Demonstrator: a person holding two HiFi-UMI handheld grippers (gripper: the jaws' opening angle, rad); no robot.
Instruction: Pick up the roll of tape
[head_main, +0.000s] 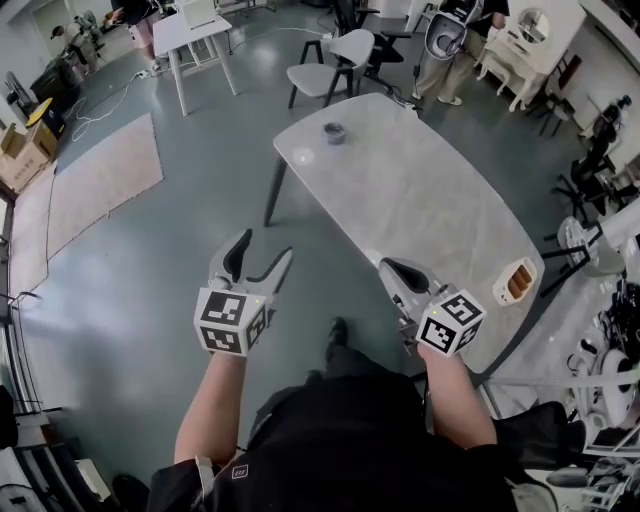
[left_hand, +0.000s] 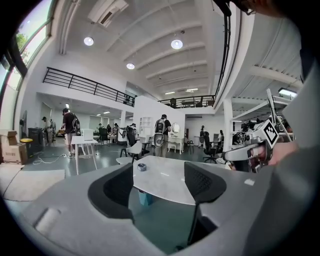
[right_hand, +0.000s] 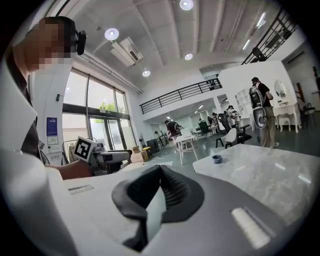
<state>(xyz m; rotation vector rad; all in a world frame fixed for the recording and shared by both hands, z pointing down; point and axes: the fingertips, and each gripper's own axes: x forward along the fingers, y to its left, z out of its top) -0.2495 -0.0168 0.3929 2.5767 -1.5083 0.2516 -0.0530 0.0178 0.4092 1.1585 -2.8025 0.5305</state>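
Note:
The roll of tape (head_main: 334, 132) is small, dark blue-grey, and lies flat near the far end of the pale marble table (head_main: 420, 200). My left gripper (head_main: 265, 248) hangs over the floor to the left of the table's near end, open and empty. In the left gripper view the tape (left_hand: 142, 167) shows far off between the spread jaws of the left gripper (left_hand: 159, 182). My right gripper (head_main: 390, 268) hovers at the table's near edge with its jaws together and nothing in them. The right gripper view shows the tape (right_hand: 216, 159) far beyond the right gripper (right_hand: 160, 172).
A small white holder with orange contents (head_main: 515, 282) sits at the table's right edge. A white chair (head_main: 340, 55) stands beyond the table's far end, a white table (head_main: 195, 35) farther left, a rug (head_main: 100, 180) on the floor. A person (head_main: 455, 40) stands behind.

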